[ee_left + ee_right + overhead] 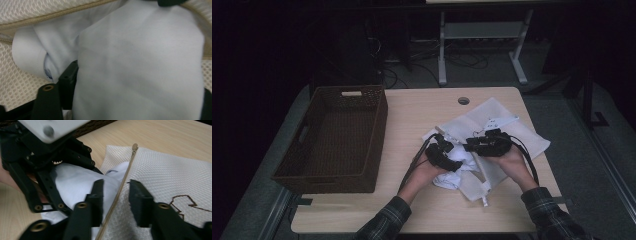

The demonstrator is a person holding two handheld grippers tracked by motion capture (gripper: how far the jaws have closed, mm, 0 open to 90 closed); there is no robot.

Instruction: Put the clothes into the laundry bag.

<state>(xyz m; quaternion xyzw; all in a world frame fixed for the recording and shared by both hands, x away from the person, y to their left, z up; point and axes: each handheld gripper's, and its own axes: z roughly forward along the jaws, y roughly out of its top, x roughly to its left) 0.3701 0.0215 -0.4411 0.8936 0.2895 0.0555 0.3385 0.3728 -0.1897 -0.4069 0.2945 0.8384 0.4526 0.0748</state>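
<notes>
Work in hand, by appearance: packing a pale blue folded cloth garment (140, 67) into a white mesh zippered laundry bag (492, 127).

In the high view the bag lies right of centre on the light wooden table (412, 115), with the garment bunched at its near-left edge, partly inside the opening. A dark brown woven basket (337, 137) stands at the left of the frame, well apart.

The left gripper (443, 154) has the garment between its jaws; in the left gripper view the cloth covers most of the frame, with one black jaw at lower left against the fold. Whether the pads press cannot be told. It appears placed to feed the garment past the beige zipper (117, 195).

The right gripper (116, 195) has its jaws parted on either side of the zipper edge, not pressing. It is judged placed there to hold the bag's mouth apart for the garment.
</notes>
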